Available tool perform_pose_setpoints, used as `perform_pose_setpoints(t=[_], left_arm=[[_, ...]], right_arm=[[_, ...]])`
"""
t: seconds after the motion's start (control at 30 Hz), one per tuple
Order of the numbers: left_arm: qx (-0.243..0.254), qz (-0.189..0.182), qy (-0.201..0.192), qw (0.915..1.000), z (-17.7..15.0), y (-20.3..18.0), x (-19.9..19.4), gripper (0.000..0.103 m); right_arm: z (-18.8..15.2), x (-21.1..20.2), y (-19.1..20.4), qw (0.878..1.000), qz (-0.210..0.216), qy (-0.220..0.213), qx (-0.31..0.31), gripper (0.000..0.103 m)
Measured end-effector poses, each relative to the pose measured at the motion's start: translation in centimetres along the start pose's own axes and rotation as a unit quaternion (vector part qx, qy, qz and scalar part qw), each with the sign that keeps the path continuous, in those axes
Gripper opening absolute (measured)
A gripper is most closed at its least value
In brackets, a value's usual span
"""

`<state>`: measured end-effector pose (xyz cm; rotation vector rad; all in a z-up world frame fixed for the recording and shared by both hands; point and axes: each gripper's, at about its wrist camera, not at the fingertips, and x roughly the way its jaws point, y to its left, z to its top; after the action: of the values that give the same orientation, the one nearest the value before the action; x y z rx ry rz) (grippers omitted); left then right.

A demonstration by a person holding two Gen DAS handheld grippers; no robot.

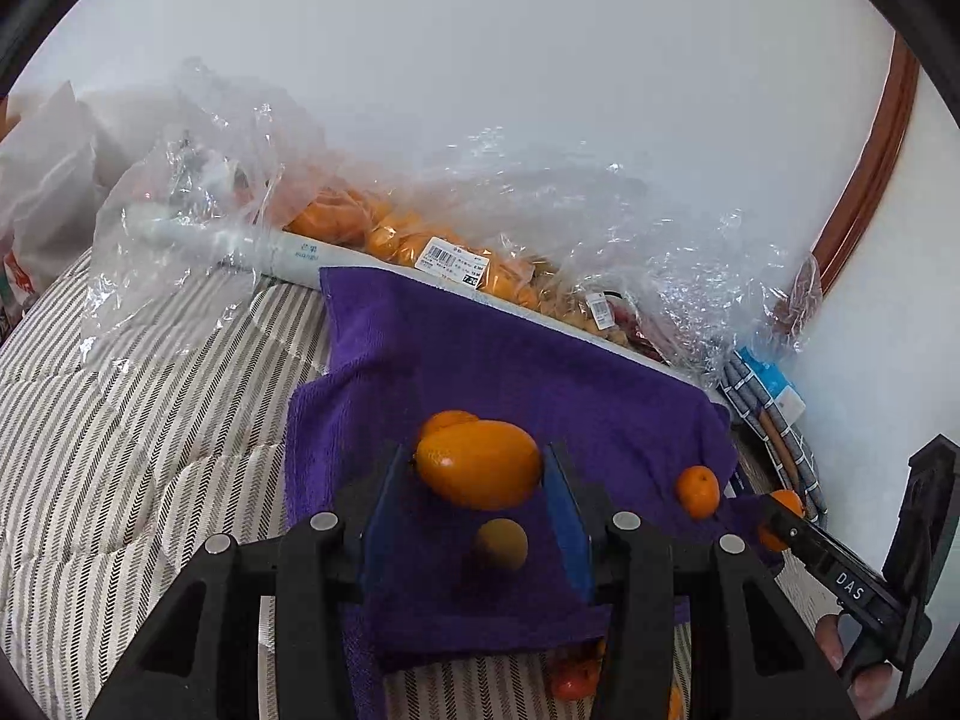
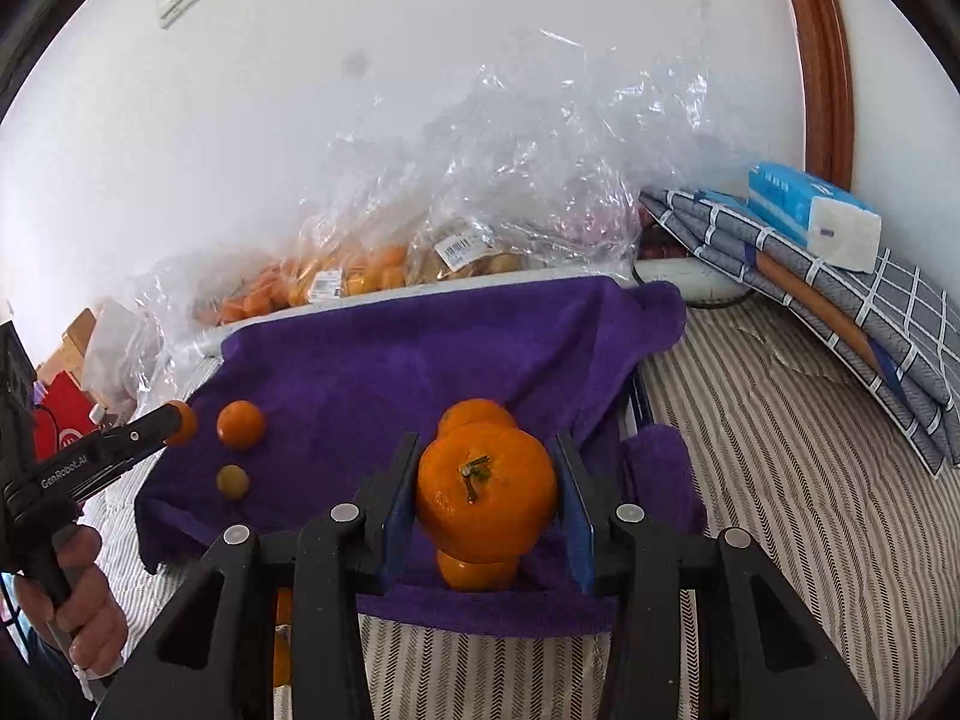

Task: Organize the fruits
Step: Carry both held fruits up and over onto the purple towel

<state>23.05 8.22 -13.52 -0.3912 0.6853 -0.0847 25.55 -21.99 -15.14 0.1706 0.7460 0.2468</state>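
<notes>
In the left wrist view my left gripper (image 1: pixel 477 462) is shut on an oval orange fruit (image 1: pixel 480 465), held above a purple towel (image 1: pixel 480 360). Another orange (image 1: pixel 447 422) peeks out behind it. A small yellowish fruit (image 1: pixel 501 543) and a small orange (image 1: pixel 698 491) lie on the towel. In the right wrist view my right gripper (image 2: pixel 486 462) is shut on a stemmed mandarin (image 2: pixel 486 492), with one orange (image 2: pixel 477 414) behind it and one (image 2: pixel 477 570) below. Each view shows the other gripper at its side, its fingers around its orange fruit.
Clear plastic bags of orange fruit (image 1: pixel 390 234) (image 2: pixel 360 276) lie along the wall behind the towel. Striped bedding (image 1: pixel 120 450) spreads all around. Folded grey checked cloth (image 2: pixel 840 312) with a tissue pack (image 2: pixel 810 210) sits at the right. A red bag (image 2: pixel 60 420) stands at the left.
</notes>
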Motion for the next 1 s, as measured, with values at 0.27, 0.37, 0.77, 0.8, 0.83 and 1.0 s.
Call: perform_pose_setpoints(t=[0.27,0.37,0.77,0.8,0.83,1.0], left_arm=[[-0.005,0.005,0.002,1.0,0.1,0.1,0.1,0.044],[-0.003,0.012,-0.001,0.9999,0.2,0.1,0.1,0.044],[-0.022,0.013,0.022,0.9994,-0.1,0.9,1.1,0.044],[-0.021,0.013,0.025,0.9994,-0.1,0.9,1.2,0.044],[-0.02,0.013,0.027,0.9994,-0.2,0.8,1.4,0.044],[-0.007,0.025,0.026,0.9993,-0.4,0.3,1.8,0.044]], right_arm=[[-0.4,1.2,-0.5,1.0,-0.009,0.016,0.006,0.042],[-0.4,0.9,-0.8,1.0,-0.008,0.01,0.012,0.042],[-0.6,1.7,-0.5,0.999,-0.02,0.028,0.004,0.043],[-0.6,1.6,-0.5,0.999,-0.018,0.029,0.006,0.043],[-0.6,1.6,-0.6,0.999,-0.016,0.028,0.008,0.043],[-0.6,1.1,-0.5,1.0,-0.009,0.023,0.013,0.044]])
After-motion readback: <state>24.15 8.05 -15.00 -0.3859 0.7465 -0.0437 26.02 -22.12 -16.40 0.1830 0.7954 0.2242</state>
